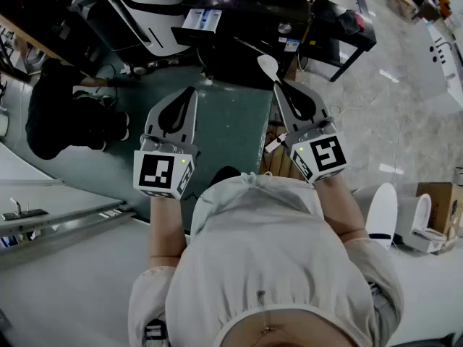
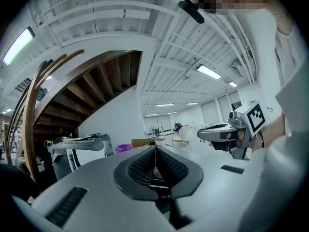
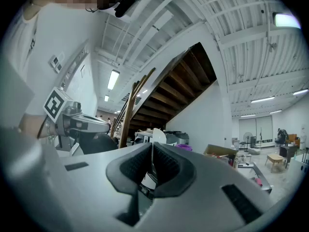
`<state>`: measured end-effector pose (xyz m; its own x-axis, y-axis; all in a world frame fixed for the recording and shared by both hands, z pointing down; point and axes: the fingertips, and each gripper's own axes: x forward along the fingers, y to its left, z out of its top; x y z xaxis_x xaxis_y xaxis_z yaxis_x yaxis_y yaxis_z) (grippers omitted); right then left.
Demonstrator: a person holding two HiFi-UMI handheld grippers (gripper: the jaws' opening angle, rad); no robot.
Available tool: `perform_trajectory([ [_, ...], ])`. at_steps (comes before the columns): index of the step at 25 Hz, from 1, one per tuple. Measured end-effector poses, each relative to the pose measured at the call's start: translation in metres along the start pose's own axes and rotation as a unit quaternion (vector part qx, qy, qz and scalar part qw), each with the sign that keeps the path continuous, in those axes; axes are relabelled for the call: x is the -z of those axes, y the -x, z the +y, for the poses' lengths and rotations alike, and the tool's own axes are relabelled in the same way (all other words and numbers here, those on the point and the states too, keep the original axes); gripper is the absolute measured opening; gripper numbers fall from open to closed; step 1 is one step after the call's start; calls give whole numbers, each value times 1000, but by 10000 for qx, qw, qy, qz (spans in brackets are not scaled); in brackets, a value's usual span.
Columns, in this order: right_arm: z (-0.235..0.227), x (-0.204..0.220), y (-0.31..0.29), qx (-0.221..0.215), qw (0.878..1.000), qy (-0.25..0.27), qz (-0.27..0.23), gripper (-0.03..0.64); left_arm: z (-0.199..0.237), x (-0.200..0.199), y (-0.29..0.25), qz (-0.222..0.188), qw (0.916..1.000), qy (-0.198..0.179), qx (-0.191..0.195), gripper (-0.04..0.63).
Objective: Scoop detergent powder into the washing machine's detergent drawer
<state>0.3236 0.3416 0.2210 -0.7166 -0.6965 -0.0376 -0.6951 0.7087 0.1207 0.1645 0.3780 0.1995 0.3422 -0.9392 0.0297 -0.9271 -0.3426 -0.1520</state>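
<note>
Your right gripper [image 1: 279, 86] pinches a white plastic scoop [image 1: 268, 66] between its fingers; your left gripper [image 1: 192, 91] has its fingers pressed together, empty.

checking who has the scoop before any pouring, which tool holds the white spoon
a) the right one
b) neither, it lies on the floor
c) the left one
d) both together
a: in the head view the white spoon sticks out from the closed tips of the right tool, while the left tool is shut with nothing in it.

Two grippers [image 1: 192, 91] [image 1: 278, 85], one scoop [image 1: 268, 66]
</note>
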Motion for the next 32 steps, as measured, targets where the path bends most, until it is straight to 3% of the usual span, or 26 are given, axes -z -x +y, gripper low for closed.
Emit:
perform_trajectory([
  [19, -33, 18, -22, 158, 9993, -309, 144, 12, 8, 21, -33, 166, 9997, 144, 52, 21],
  [26, -47, 25, -91, 92, 9993, -312, 177, 12, 65, 34, -72, 184, 9996, 220, -27, 21],
  [32, -69, 42, -192, 224, 9987, -331, 319, 12, 145, 56, -142, 205, 9992, 291, 205, 21],
])
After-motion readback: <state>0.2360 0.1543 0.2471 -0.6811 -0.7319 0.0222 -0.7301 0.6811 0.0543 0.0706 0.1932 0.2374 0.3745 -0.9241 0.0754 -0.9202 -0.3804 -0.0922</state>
